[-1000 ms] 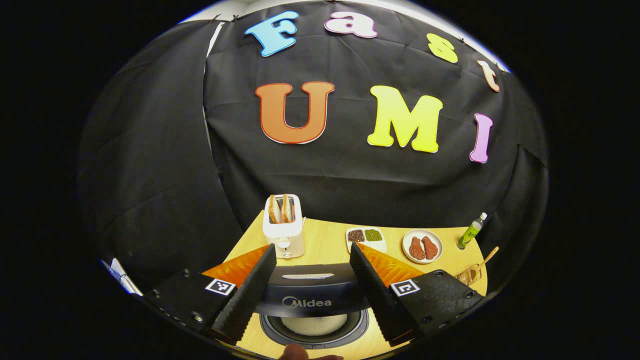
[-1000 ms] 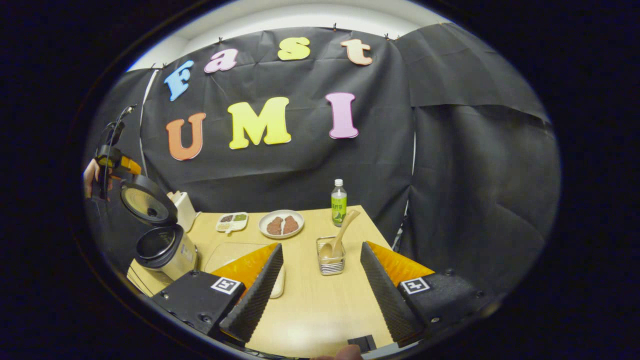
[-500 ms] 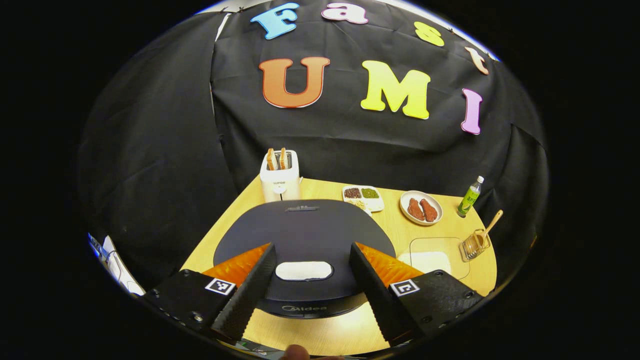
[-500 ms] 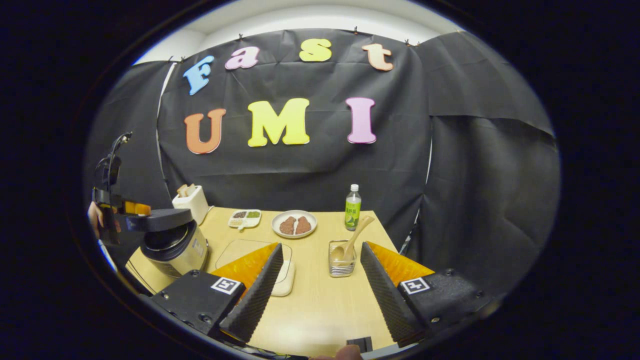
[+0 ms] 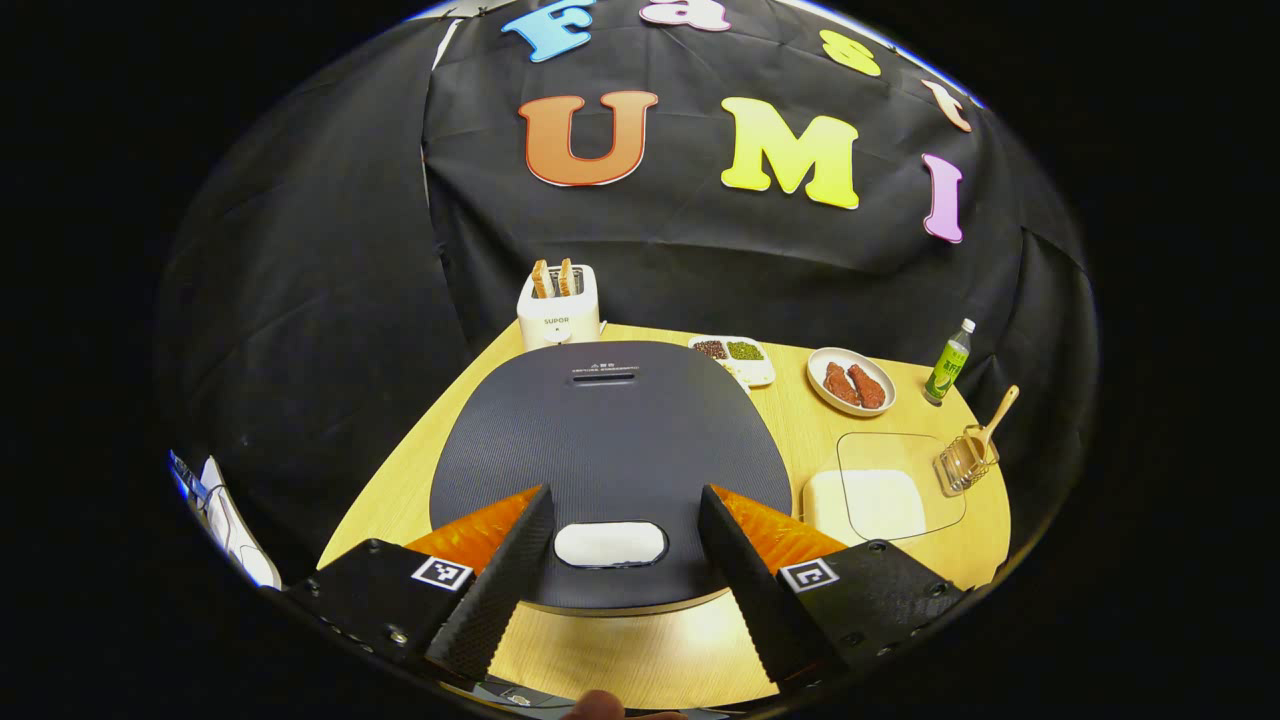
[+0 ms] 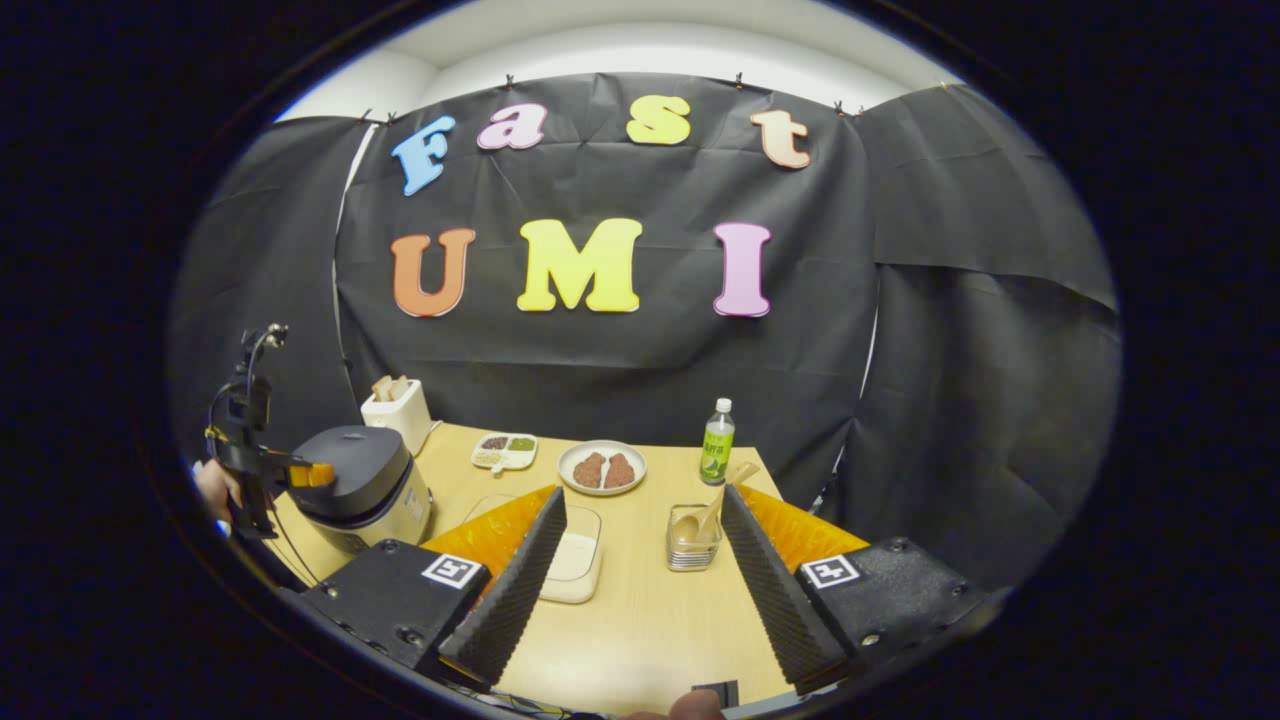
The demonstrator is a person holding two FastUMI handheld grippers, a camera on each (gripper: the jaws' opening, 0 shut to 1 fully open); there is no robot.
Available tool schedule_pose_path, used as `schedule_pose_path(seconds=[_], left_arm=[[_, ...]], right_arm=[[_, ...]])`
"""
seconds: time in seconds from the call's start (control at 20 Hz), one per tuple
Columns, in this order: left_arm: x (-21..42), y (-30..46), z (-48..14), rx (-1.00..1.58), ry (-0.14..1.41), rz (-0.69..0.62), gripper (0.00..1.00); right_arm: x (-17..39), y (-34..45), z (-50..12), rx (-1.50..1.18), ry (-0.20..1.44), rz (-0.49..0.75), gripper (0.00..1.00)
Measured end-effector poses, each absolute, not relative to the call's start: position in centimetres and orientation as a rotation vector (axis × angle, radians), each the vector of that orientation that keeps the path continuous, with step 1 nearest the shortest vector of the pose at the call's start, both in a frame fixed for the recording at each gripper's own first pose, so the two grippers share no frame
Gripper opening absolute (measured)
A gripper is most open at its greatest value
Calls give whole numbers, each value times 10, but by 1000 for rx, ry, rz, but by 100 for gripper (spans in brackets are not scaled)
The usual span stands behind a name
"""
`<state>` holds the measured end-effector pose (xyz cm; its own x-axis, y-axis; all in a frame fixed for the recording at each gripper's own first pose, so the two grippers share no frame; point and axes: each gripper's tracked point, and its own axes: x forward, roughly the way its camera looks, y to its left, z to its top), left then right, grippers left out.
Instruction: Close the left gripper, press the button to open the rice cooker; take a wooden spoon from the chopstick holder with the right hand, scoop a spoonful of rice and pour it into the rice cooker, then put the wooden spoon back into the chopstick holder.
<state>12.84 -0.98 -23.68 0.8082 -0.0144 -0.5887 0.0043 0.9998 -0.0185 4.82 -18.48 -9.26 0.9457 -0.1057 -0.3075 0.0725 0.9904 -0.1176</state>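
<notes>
The dark rice cooker (image 5: 600, 440) stands with its lid down. My left gripper (image 5: 625, 492) hovers open over the lid's front, its fingers on either side of the white button (image 5: 610, 543). In the right gripper view the cooker (image 6: 360, 485) sits at the table's left, with the left gripper (image 6: 300, 472) and a hand (image 6: 212, 487) beside it. My right gripper (image 6: 643, 494) is open and holds nothing. Ahead of it, the wooden spoon (image 6: 712, 505) leans in the wire chopstick holder (image 6: 690, 540). A rice container (image 6: 572, 555) with a clear lid lies left of the holder.
A white toaster (image 5: 557, 305) with bread stands at the back left. A divided dish (image 5: 735, 355), a plate of meat (image 5: 850, 380) and a green bottle (image 5: 950, 350) line the back of the wooden table (image 5: 640, 650). Black cloth walls the booth.
The cooker's lid has swung from standing open to fully down, and the left gripper came down with it. The right gripper view has drawn back and tilted slightly.
</notes>
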Motion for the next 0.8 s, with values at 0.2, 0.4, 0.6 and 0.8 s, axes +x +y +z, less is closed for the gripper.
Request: schedule_pose_path(seconds=[0.2,0.4,0.6,0.8], left_arm=[[129,-10,-244,-48,610,16,99],[128,-11,-247,-53,585,36,99],[131,-9,-242,-35,557,52,98],[135,-15,-221,-55,500,71,96]], right_arm=[[50,-183,-90,-102,313,-83,100],[54,-185,-91,-82,315,-68,100],[61,-193,-90,-69,296,-58,100],[72,-208,-85,-54,270,-60,100]])
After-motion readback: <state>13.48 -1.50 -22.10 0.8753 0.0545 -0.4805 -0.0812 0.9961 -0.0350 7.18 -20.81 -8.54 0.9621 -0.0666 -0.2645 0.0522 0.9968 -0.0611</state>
